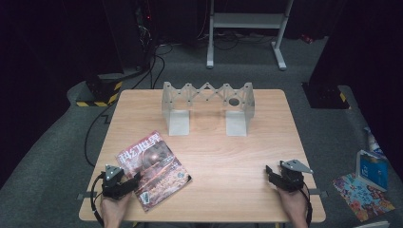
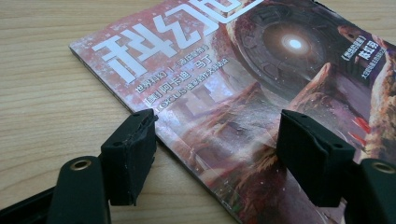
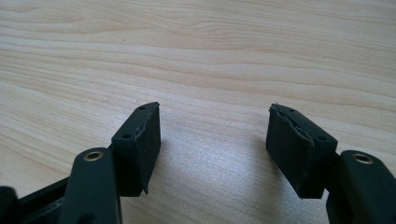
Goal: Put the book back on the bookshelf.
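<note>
High view: a magazine (image 1: pixel 154 170) is seen lying flat and skewed on the near-left part of the wooden surface (image 1: pixel 228 156), with the left hand-held gripper (image 1: pixel 130 183) poised at its near-left edge. In the left gripper view the jaws are spread wide, one over bare wood just beside the spine edge of the magazine (image 2: pixel 261 93), the other over the cover; nothing is pinched. The right hand-held gripper (image 1: pixel 272 173) is held well apart over bare wood at the near right, and its jaws are likewise spread, as the right gripper view confirms (image 3: pixel 212 140). An expandable grey rack (image 1: pixel 207 107) stands toward the far side of the surface.

Several risks can be judged from this. Because the magazine lies flat, a jaw may not be got beneath the edge, and the cover could be pushed along the wood rather than gripped. If only the glossy top cover is caught, it may be creased or torn, and the pages could fan open when lifted. A one-sided grip near a corner is likely to let the thin magazine droop and slip. Whether the lower jaw touches the surface cannot be told.
</note>
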A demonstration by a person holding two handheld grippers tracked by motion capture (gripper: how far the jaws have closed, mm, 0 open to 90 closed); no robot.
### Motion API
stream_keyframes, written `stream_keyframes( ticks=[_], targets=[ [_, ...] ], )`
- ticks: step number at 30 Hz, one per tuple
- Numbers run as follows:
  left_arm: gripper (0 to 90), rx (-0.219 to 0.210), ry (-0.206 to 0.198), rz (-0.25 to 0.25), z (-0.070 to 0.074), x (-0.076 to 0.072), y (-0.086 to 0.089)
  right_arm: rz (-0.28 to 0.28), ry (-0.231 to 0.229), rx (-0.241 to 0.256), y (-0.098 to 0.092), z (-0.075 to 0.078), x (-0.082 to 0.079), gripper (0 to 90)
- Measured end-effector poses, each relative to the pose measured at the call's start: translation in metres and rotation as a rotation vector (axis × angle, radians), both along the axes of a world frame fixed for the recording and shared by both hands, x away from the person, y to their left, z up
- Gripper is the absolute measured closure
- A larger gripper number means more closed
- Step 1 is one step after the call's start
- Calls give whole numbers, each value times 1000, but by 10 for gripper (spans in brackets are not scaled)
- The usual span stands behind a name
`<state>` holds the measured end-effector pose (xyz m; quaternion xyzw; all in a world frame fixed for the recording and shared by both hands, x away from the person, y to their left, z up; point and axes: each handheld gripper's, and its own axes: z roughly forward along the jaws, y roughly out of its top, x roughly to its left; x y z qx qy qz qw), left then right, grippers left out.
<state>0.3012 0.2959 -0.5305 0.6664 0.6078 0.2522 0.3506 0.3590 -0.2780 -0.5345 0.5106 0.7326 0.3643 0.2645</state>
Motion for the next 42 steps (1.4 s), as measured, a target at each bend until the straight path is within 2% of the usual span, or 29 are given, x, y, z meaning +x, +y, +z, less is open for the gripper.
stream_keyframes(
  ticks=[30, 42],
  targets=[
    [296, 2, 0, -79, 0, -11, -27, 5, -4, -3, 0, 0, 0, 355],
    [296, -2, -7, -103, 0, -10, -38, 6, -4, -3, 0, 0, 0, 355]
  ],
)
